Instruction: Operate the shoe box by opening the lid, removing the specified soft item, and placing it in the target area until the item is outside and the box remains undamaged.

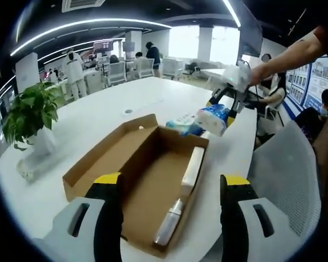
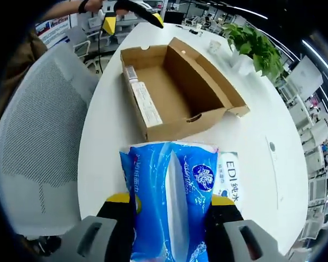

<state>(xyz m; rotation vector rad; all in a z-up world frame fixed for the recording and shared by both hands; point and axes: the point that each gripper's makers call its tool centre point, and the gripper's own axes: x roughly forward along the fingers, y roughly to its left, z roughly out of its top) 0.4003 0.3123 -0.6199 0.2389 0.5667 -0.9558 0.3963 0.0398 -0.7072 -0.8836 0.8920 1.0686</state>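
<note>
Plant [image 1: 31, 112] stands at the left of the left gripper view, on the white table [image 1: 93, 117]. At centre the shoe box [image 1: 147, 183] lies open, its long axis running from the lower middle toward the upper left. The left gripper [image 1: 169, 218] hovers over it with jaws apart, holding nothing. In the right gripper view, the right gripper [image 2: 172, 218] clamps the blue tissue pack [image 2: 172, 204] outside the box, lengthwise along the jaws; a second pack [image 2: 229, 177] below reads "EDI".

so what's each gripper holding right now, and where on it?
Right gripper is shut on the blue tissue pack, clamped across its sides near one end. Left gripper holds nothing, jaws open over the box.
</note>
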